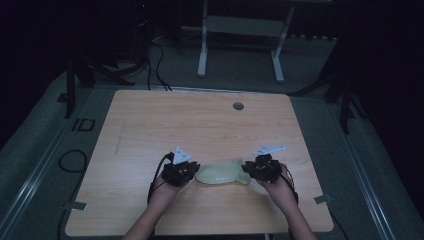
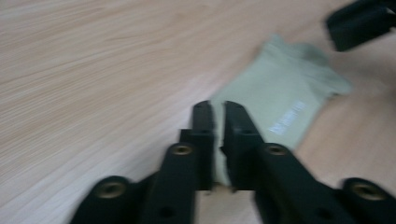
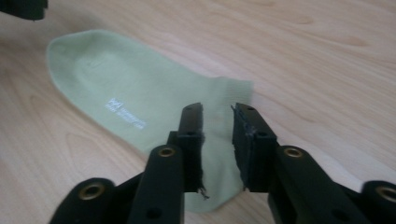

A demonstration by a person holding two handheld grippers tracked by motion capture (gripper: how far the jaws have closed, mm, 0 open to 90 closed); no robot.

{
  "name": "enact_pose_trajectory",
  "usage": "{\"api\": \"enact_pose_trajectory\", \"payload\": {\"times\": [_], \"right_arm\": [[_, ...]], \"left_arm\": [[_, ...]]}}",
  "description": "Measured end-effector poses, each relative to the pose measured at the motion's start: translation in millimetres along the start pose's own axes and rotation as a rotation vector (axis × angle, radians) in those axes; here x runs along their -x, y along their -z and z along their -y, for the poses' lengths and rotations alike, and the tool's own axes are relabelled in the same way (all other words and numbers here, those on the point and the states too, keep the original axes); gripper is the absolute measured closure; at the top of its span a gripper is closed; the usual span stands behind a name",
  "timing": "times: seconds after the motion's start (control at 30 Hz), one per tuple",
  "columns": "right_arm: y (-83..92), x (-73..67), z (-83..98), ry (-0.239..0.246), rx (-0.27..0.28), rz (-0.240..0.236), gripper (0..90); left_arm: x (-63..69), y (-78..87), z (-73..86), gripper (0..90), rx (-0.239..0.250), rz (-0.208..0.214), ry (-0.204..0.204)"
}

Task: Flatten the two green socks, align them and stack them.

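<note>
Wooden table [image 1: 150, 120], pale green sock [image 1: 220, 173] between left gripper [image 2: 218, 122], jaws nearly closed, and right gripper [image 3: 218, 122], jaws parted

Far half of bench [image 1: 200, 115]: bare wood, open for a hand to cross.
Grommet [image 1: 238, 106]: small round disc near the far edge, flush, no real hindrance.
Near middle: pale green sock [image 1: 220, 173] lies flat between the left gripper [image 1: 192, 171] and right gripper [image 1: 246, 170], closing that gap.
Left and right flanks: bare bench out to both side edges.
</note>
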State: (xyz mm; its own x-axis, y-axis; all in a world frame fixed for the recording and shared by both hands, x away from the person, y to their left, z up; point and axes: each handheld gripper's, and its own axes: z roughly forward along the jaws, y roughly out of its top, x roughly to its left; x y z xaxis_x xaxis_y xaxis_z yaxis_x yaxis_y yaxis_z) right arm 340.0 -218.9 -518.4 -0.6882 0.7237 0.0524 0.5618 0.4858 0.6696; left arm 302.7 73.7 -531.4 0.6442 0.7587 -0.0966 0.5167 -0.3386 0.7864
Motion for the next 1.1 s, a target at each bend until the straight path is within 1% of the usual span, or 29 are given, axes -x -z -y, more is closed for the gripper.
{"api": "enact_pose_trajectory", "payload": {"times": [0.03,0.07,0.1,0.13,0.17,0.2,0.23,0.27,0.33,0.37,0.4,0.47,0.5,0.53,0.6,0.63,0.73,0.77,0.8,0.83,0.87,0.97,1.1], "right_arm": [[-2.4,-0.5,0.0,0.001,-0.010,0.001,79.8],[-4.7,-0.1,0.2,0.006,-0.016,0.005,80.1],[-6.6,0.7,0.8,0.007,-0.023,0.011,80.1],[-8.5,2.4,1.8,0.003,-0.031,0.012,80.1],[-9.9,4.1,3.5,-0.003,-0.036,0.013,79.5],[-10.9,5.3,4.8,-0.002,-0.039,0.015,77.6],[-12.3,6.7,6.6,-0.005,-0.048,0.014,76.5],[-13.7,7.8,8.3,0.000,-0.057,0.019,74.1],[-17.0,10.0,11.3,0.008,-0.071,0.025,70.7],[-18.3,11.4,12.8,0.008,-0.077,0.026,70.2],[-19.0,12.1,13.6,0.008,-0.076,0.025,69.3],[-20.8,12.5,15.7,0.007,-0.067,0.011,66.2],[-21.5,11.8,17.0,0.018,-0.058,0.009,63.3],[-21.8,11.0,17.5,0.022,-0.056,0.005,61.3],[-22.2,8.7,18.1,0.041,-0.056,0.010,60.1],[-22.3,7.6,18.3,0.050,-0.058,0.015,60.1],[-22.5,6.8,19.0,0.059,-0.054,0.019,60.2],[-22.4,7.0,19.6,0.055,-0.050,0.017,60.2],[-22.4,7.2,19.9,0.056,-0.049,0.017,60.3],[-22.4,7.5,20.1,0.057,-0.047,0.016,60.3],[-22.3,8.0,20.1,0.056,-0.049,0.012,60.3],[-22.4,8.0,19.5,0.057,-0.051,0.010,60.3],[-22.8,7.9,18.8,0.051,-0.052,0.010,59.8]], "left_arm": [[2.8,-3.1,-0.5,88.6,-0.006,0.009,-0.015],[4.6,-6.4,-0.7,88.7,-0.016,0.010,-0.036],[5.0,-10.1,-0.7,89.5,-0.026,0.005,-0.044],[3.2,-14.5,0.1,89.5,-0.031,0.017,-0.035],[2.1,-16.8,0.7,89.4,-0.036,0.014,-0.032],[0.4,-20.0,1.9,89.2,-0.047,0.002,-0.036],[-1.5,-23.4,3.8,86.7,-0.052,0.000,-0.036],[-3.2,-26.1,5.9,81.4,-0.062,-0.011,-0.044],[-7.7,-30.0,10.6,78.6,-0.075,0.002,-0.065],[-8.7,-30.3,12.0,74.6,-0.069,0.004,-0.071],[-9.9,-30.8,13.5,74.4,-0.073,0.009,-0.073],[-10.7,-33.1,17.1,67.5,-0.071,0.023,-0.080],[-10.1,-34.4,18.5,61.6,-0.072,0.028,-0.085],[-9.2,-34.8,20.1,57.8,-0.064,0.032,-0.106],[-8.1,-35.0,20.8,53.5,-0.063,0.031,-0.124],[-8.3,-35.1,21.2,52.8,-0.061,0.030,-0.127],[-10.4,-34.8,23.2,48.6,-0.061,0.002,-0.130],[-11.7,-35.6,23.5,43.7,-0.068,-0.007,-0.113],[-15.1,-35.1,24.3,40.1,-0.066,0.005,-0.091],[-16.1,-34.2,24.4,40.0,-0.070,0.005,-0.100],[-15.6,-33.9,24.4,40.0,-0.072,0.003,-0.100],[-10.8,-33.7,21.6,40.1,-0.087,-0.026,-0.137],[-10.6,-33.0,21.5,39.9,-0.089,-0.025,-0.135]]}}
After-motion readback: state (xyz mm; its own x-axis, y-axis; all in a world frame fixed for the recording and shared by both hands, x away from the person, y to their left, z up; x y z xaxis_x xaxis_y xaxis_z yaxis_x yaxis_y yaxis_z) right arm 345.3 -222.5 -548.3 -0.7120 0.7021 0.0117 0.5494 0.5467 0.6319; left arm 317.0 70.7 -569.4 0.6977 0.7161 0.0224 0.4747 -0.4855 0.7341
